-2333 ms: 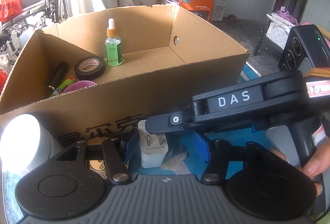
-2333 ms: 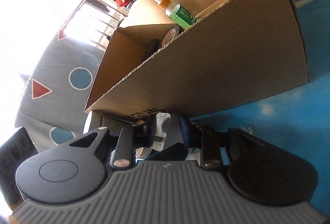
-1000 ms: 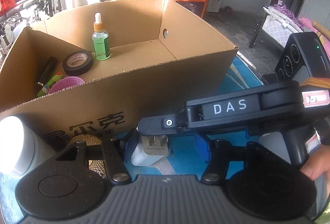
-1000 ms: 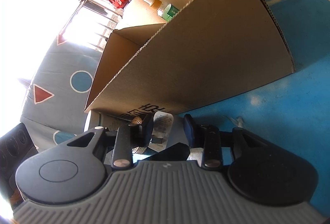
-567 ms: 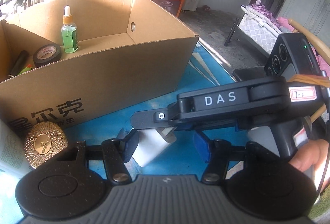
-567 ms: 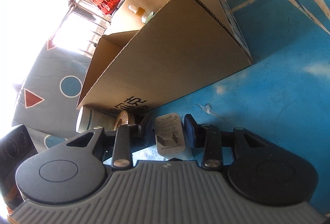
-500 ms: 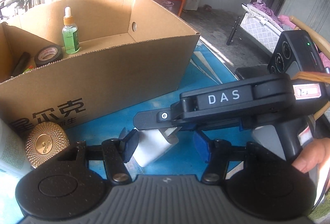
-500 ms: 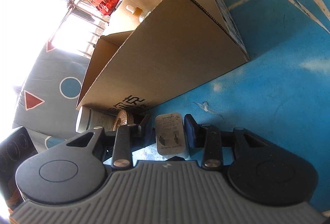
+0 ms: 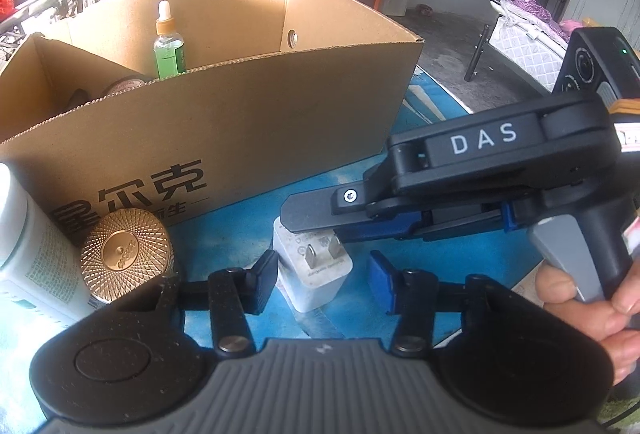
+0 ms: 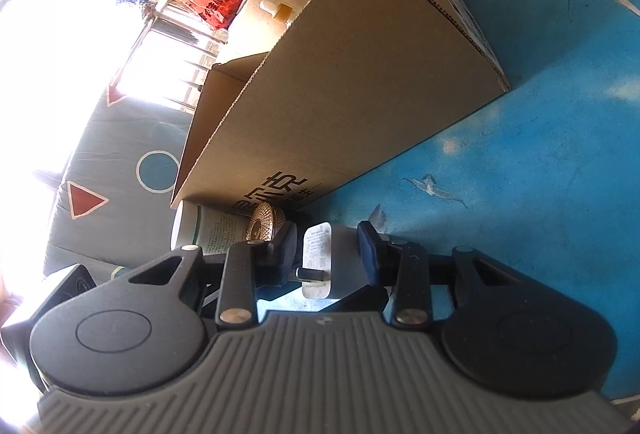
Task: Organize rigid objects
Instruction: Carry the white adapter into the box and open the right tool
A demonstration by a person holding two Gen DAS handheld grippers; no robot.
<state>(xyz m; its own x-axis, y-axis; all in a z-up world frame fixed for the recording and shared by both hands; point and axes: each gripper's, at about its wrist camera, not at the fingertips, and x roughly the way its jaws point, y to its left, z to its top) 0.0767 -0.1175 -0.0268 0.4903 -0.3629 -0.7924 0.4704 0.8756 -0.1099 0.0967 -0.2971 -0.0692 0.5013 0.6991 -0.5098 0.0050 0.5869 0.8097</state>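
Covering the table (image 9: pixel 256 210), blue seascape cloth (image 10: pixel 540 162)

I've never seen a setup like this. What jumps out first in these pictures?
A white plug adapter sits on the blue tabletop with both tongs around it: the left tongs closing in, the right tongs already on it. Behind stands a big open cardboard box holding a green dropper bottle.

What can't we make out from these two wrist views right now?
- Cardboard box floor: left wrist view, its front wall hides all but the green dropper bottle and a tape roll's top.
- White charger: whether the right gripper pinches it, hidden by its own finger.
- White bottle: cut by the left edge.
- Window area: right wrist view, blown out.
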